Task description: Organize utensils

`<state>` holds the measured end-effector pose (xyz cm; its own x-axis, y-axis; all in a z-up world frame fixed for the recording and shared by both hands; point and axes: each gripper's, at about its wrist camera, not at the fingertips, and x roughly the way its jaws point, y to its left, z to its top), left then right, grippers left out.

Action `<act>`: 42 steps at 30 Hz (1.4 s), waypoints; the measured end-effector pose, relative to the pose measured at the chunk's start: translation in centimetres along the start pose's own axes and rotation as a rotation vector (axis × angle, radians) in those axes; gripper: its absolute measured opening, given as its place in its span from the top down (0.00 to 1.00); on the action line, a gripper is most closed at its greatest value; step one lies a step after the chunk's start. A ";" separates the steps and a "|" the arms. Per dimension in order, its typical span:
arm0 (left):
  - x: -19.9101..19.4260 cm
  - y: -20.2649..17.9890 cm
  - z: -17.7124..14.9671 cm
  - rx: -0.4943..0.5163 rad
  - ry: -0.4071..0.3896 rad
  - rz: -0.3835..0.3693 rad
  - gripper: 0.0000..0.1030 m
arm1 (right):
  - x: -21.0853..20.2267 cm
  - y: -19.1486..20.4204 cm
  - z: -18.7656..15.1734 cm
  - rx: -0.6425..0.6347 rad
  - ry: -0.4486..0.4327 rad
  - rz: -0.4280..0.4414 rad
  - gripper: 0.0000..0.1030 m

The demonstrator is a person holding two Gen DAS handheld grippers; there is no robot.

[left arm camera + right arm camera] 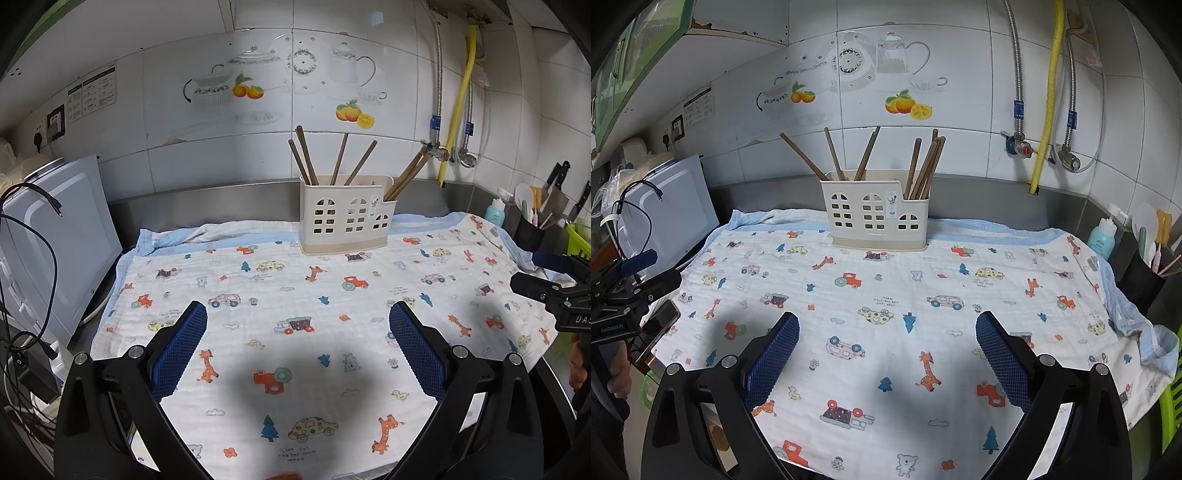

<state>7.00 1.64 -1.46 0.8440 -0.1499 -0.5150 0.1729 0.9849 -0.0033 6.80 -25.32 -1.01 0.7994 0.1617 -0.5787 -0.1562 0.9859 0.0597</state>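
A cream plastic utensil caddy with arched window cut-outs (pixel 346 216) stands upright at the far edge of the cartoon-printed white cloth (pixel 295 332), brown wooden chopsticks (pixel 340 158) leaning inside. Left gripper (pixel 297 314) and right gripper (pixel 887 323) hover spread wide, holding nothing.

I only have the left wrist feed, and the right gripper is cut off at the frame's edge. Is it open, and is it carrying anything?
Observer: The right gripper is open. Nothing sits between its pads, and only the printed cloth shows below.
Operator: Any utensil loose on the cloth's right side, behind that gripper?
Observer: None that shows. The cloth's right edge lies bunched up next to a green basket.
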 end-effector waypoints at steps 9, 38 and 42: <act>0.3 0.0 -0.1 -0.004 0.008 -0.003 0.05 | 0.1 0.1 0.0 0.000 0.000 0.002 0.09; 0.6 -0.1 -0.7 -0.018 0.011 -0.009 0.05 | 0.6 0.3 -0.2 -0.002 0.012 0.009 0.09; 0.6 -0.2 -0.7 -0.016 0.014 -0.005 0.05 | 0.5 0.3 -0.2 -0.003 0.010 0.008 0.09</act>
<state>7.13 1.46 -2.39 0.8361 -0.1537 -0.5266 0.1691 0.9854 -0.0191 7.07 -24.93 -1.44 0.7923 0.1686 -0.5864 -0.1641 0.9845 0.0615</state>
